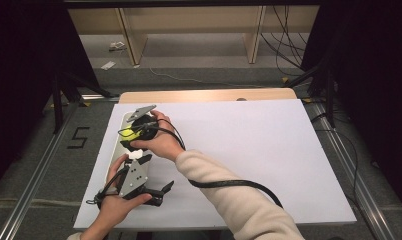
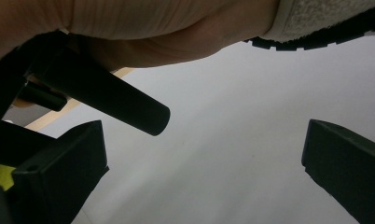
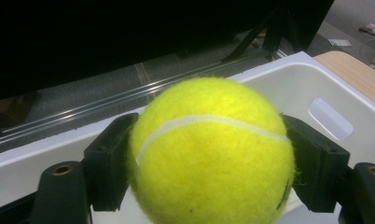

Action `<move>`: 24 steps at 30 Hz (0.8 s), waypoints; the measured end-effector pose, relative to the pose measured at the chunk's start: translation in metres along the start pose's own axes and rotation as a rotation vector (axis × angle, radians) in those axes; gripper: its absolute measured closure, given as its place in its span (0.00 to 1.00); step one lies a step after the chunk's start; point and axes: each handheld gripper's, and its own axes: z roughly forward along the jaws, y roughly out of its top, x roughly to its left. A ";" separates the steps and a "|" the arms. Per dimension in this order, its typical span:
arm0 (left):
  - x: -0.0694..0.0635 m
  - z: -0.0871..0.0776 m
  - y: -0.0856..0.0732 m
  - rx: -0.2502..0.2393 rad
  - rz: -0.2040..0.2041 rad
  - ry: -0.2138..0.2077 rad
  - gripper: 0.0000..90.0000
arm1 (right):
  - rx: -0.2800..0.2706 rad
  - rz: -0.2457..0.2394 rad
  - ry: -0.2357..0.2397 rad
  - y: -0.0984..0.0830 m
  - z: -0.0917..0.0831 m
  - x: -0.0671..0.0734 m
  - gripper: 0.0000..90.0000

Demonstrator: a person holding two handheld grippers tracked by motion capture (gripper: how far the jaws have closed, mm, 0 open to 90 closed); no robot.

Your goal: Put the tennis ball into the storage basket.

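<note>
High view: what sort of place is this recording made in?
Probably a lab recording station: a table covered by a white sheet, black curtains at the sides, cables on the floor and a taped number five.

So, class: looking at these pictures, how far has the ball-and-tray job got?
Done: the right hand-held gripper is shut on the tennis ball. In hand: it holds the ball over the white tray. Left: probably releasing it there. The left hand-held gripper is open, holding nothing.

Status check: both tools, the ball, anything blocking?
Right tool shut on tennis ball, over white bin. Left tool open, holding nothing, above white table sheet. Nothing blocking.
</note>
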 end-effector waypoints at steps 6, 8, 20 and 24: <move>0.000 0.000 0.000 0.000 -0.002 0.000 0.00 | 0.004 -0.009 0.002 0.000 0.001 0.000 0.29; 0.000 0.000 0.000 -0.001 0.000 -0.001 0.00 | 0.006 -0.007 0.002 0.000 0.002 0.000 0.29; 0.000 0.000 0.000 0.000 0.001 -0.002 0.00 | 0.024 -0.010 0.007 -0.001 0.004 0.000 0.29; 0.000 0.000 0.000 0.000 0.001 -0.002 0.00 | 0.024 -0.011 0.006 -0.001 0.004 0.001 0.29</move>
